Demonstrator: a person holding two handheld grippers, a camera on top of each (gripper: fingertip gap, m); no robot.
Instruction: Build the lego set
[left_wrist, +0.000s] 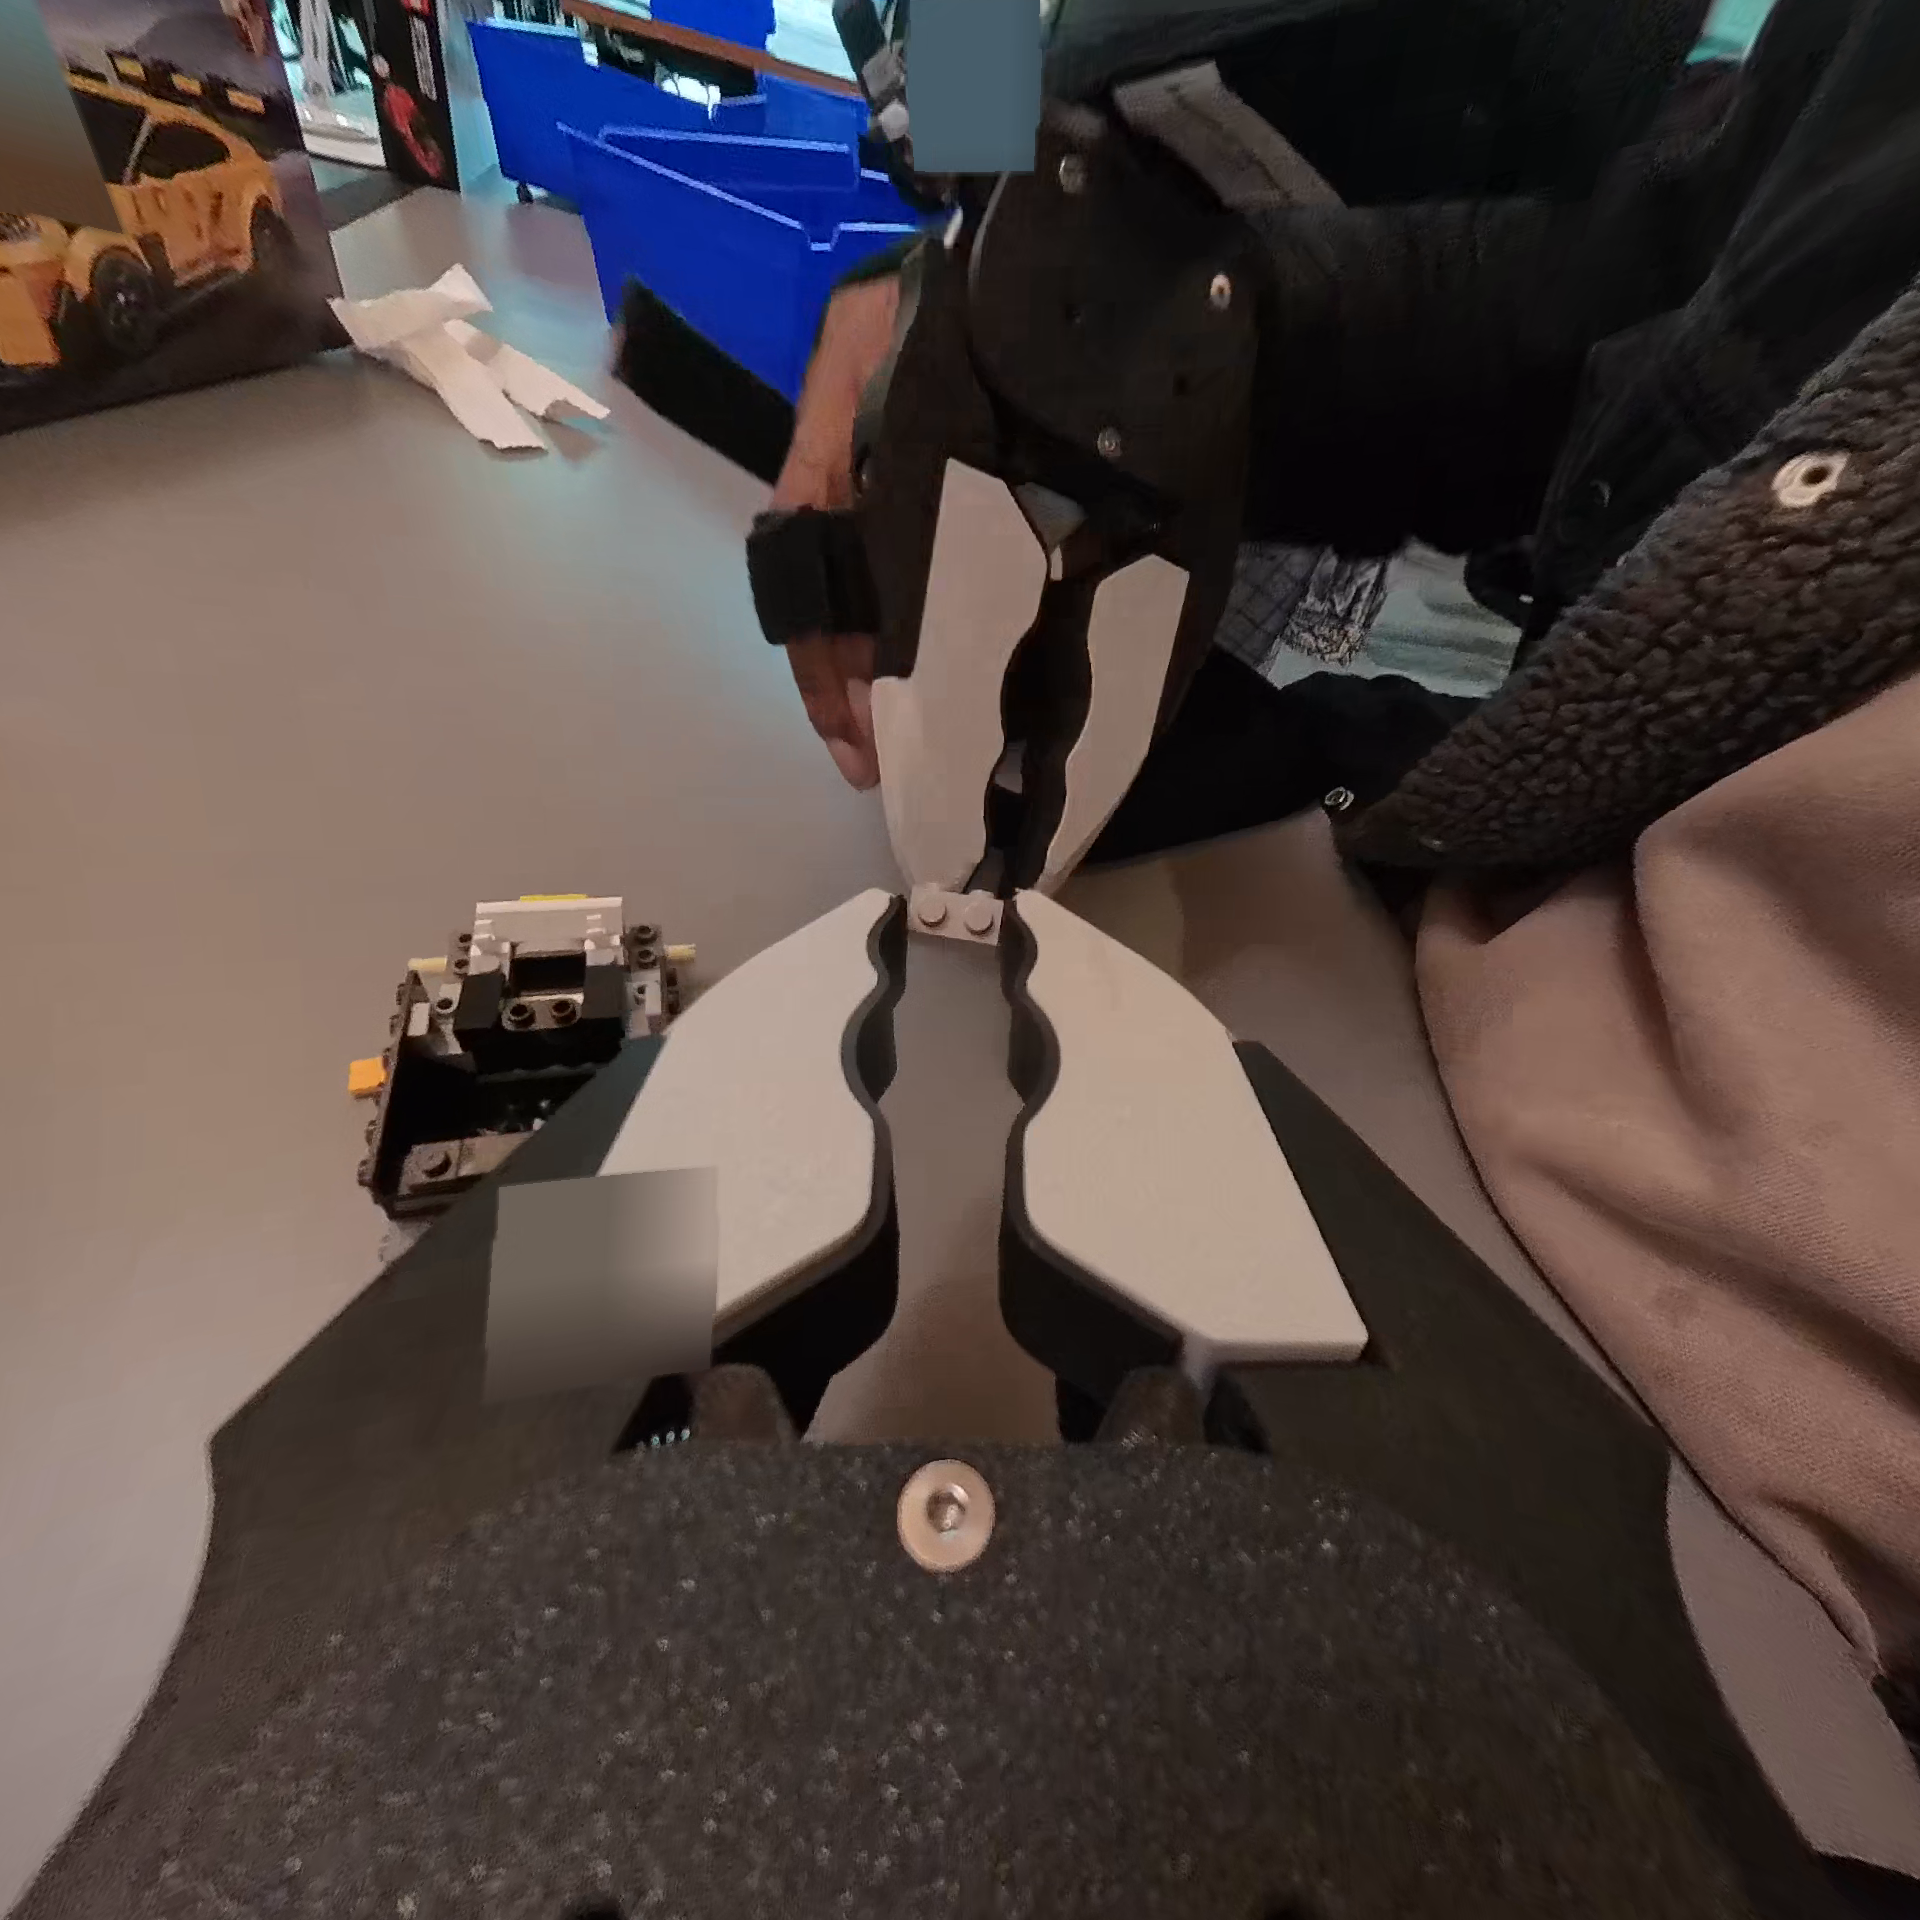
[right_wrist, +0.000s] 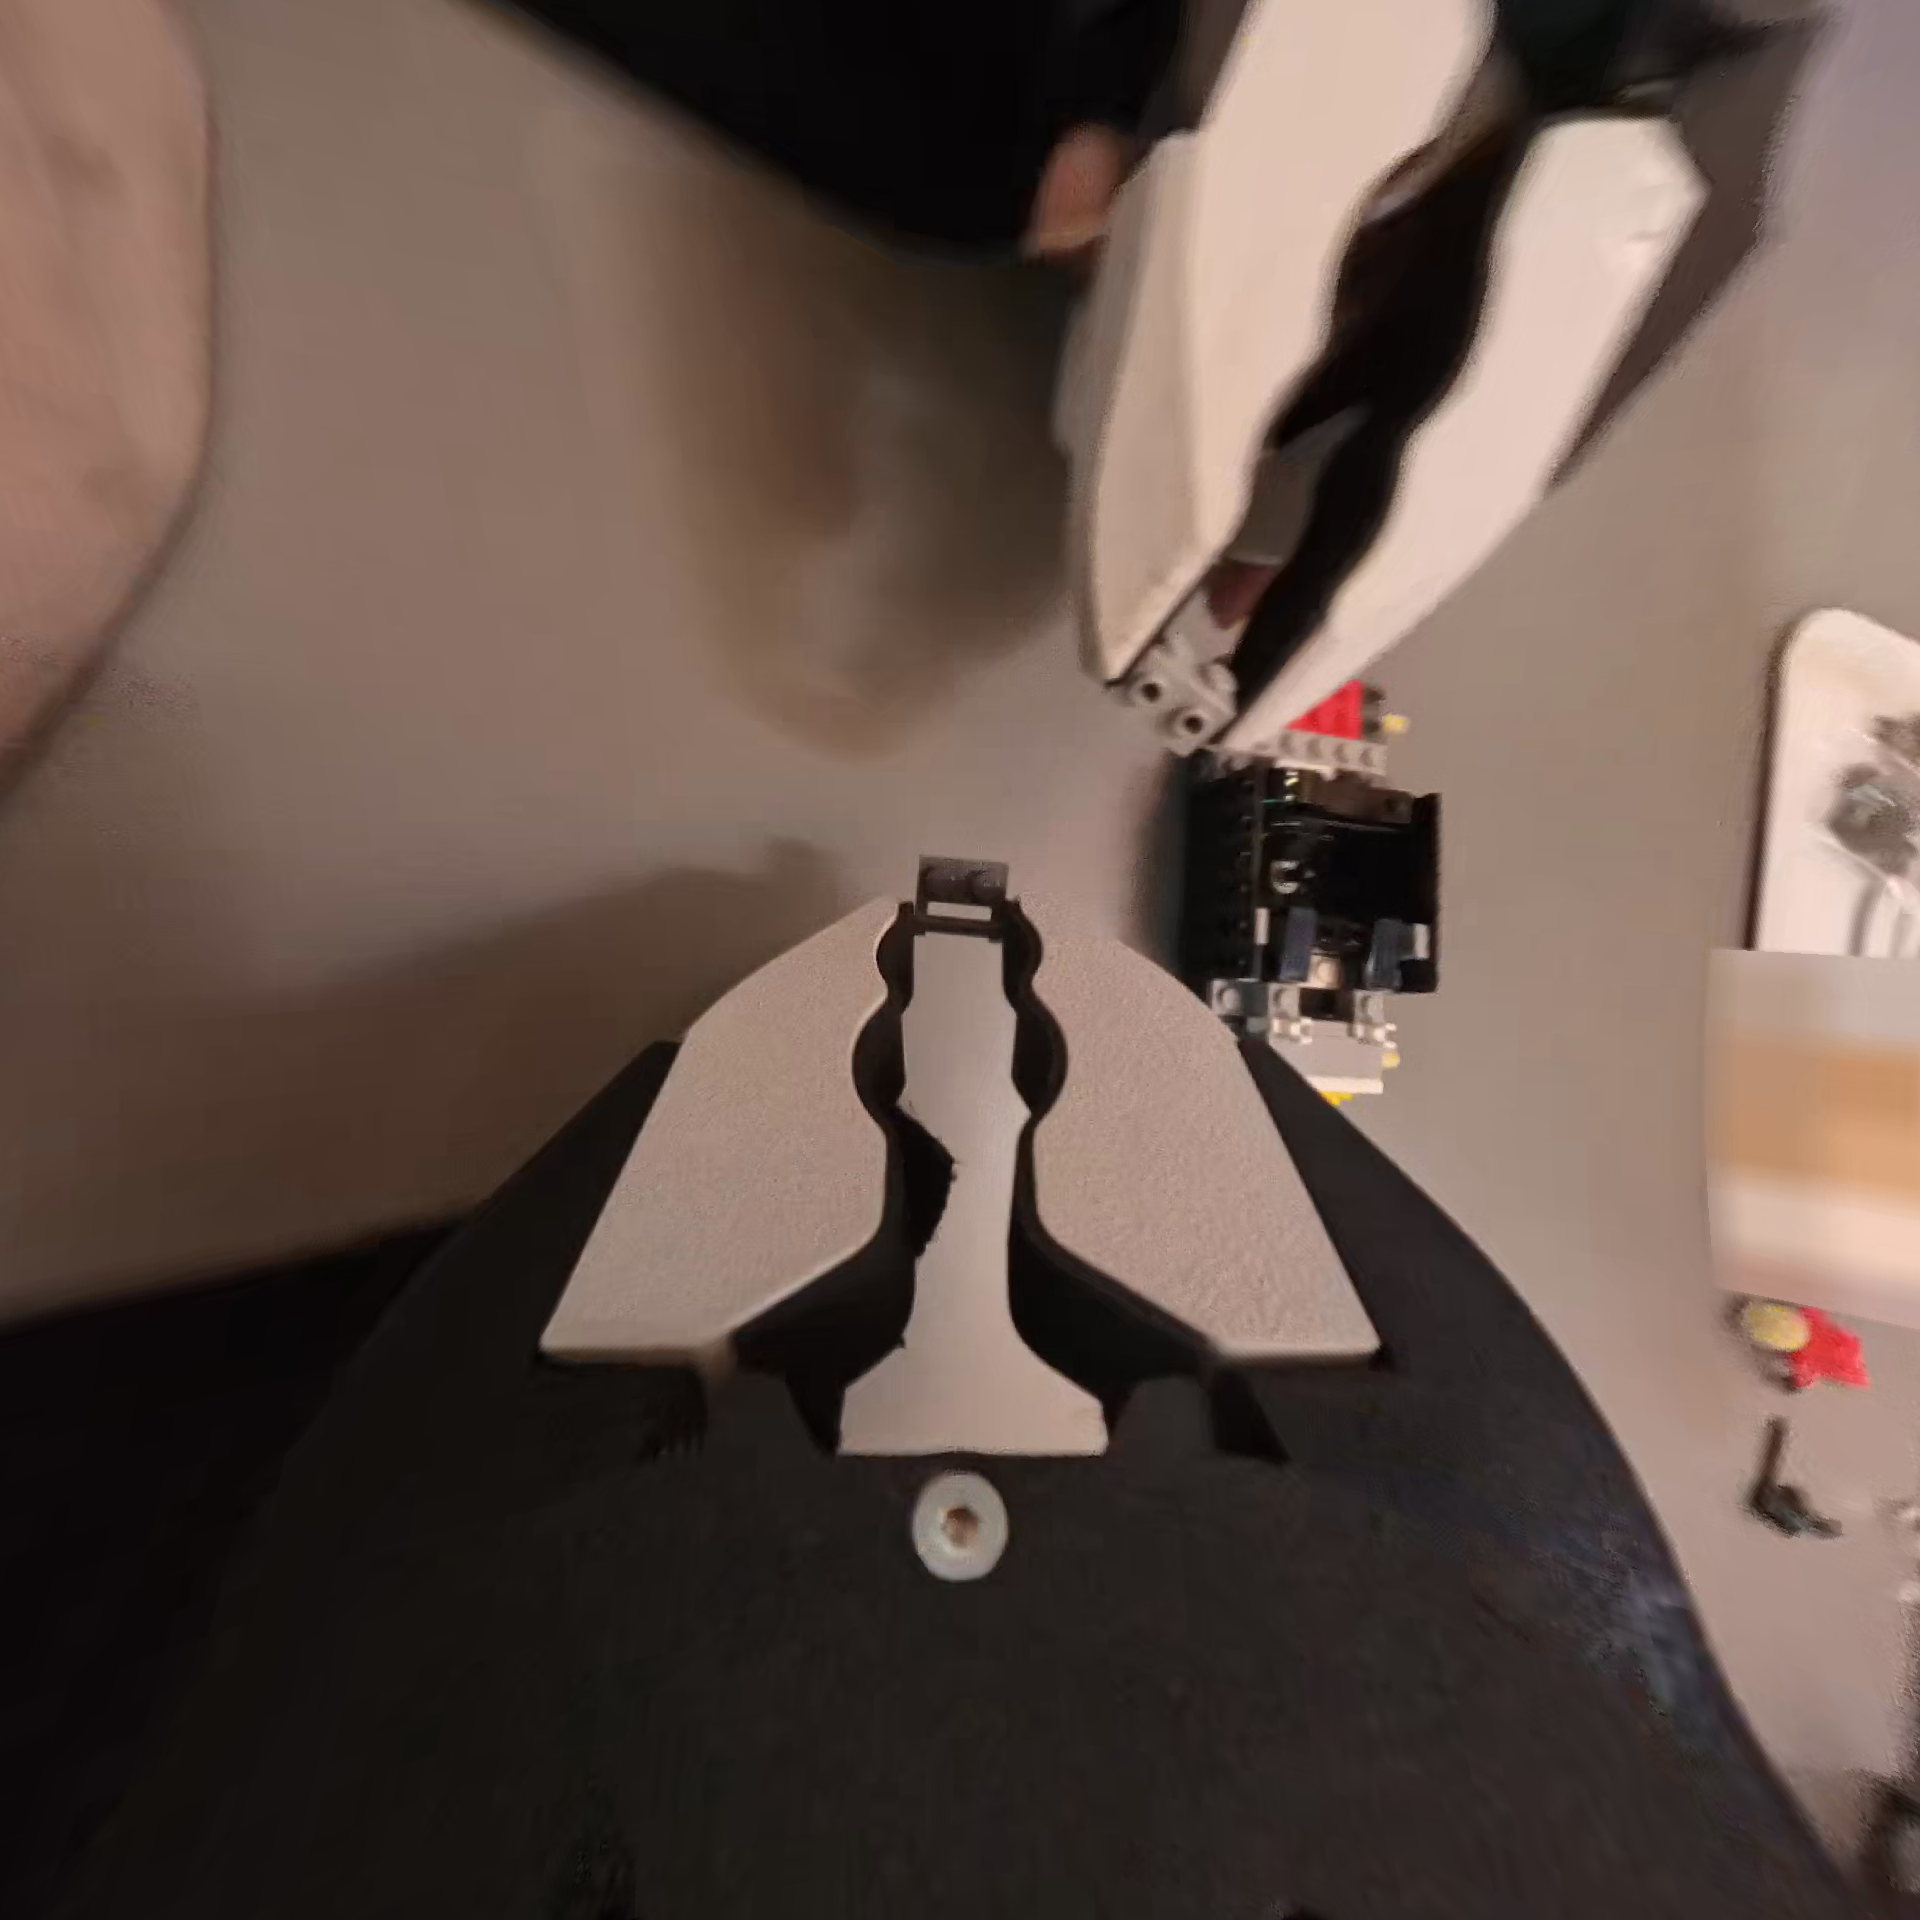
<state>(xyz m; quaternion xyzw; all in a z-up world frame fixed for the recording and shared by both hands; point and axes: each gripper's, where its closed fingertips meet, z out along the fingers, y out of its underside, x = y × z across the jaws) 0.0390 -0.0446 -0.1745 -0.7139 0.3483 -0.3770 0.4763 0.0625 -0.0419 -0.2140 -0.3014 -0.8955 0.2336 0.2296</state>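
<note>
My left gripper (left_wrist: 956, 920) is shut on a light grey two-stud plate (left_wrist: 954, 914), held above the table. My right gripper (left_wrist: 995, 871) comes down from above and its tips nearly meet the left's. In the right wrist view my right gripper (right_wrist: 961, 906) is shut on a small dark grey piece (right_wrist: 961, 883). The left gripper (right_wrist: 1184, 717) with the light grey plate (right_wrist: 1179, 691) is blurred at the upper right there, just above the build. The partly built black car (left_wrist: 520, 1049) sits on the grey table, left of the left gripper; it also shows in the right wrist view (right_wrist: 1320, 904).
A set box with a yellow car picture (left_wrist: 135, 208) stands at the far left, crumpled white paper (left_wrist: 468, 353) beside it, blue bins (left_wrist: 707, 187) behind. A white tray with loose parts (right_wrist: 1787, 790), a red piece (right_wrist: 1818, 1356) and a small black piece (right_wrist: 1782, 1496) lie right. A person's jacket (left_wrist: 1662, 1039) fills the right side. Spacing between my two grippers at the tips: around 5 cm.
</note>
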